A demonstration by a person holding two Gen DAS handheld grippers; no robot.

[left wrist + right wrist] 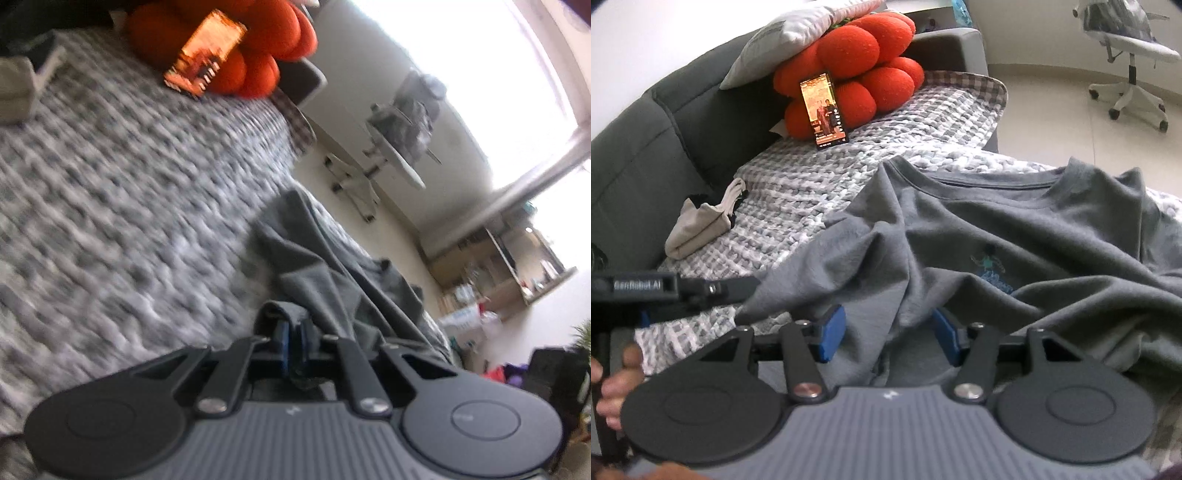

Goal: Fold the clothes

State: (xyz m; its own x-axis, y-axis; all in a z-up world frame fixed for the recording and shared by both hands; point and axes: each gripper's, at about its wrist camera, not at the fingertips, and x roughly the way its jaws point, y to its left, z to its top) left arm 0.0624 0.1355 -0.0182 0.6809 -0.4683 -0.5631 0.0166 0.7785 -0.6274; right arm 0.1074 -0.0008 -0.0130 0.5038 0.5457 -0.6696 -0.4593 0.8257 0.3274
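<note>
A grey T-shirt (1015, 236) lies crumpled on a grey-and-white checked blanket (820, 184), collar toward the far side, a small blue print on its chest. My right gripper (888, 334) is open just above the shirt's near part, with fabric lying between its blue pads (831, 332). My left gripper (293, 341) is shut on a bunched edge of the grey T-shirt (332, 266), which is pulled taut away from it. The left gripper (738, 295) also shows at the left of the right wrist view, pinching a corner of the shirt, with a hand (617, 384) on its handle.
An orange knotted cushion (857, 70) with a phone (825, 109) leaning on it sits at the far end of the grey sofa (665, 122). A beige folded garment (698, 229) lies at the left. A white office chair (1130, 62) stands on the pale floor. Shelves (498, 266) line the wall.
</note>
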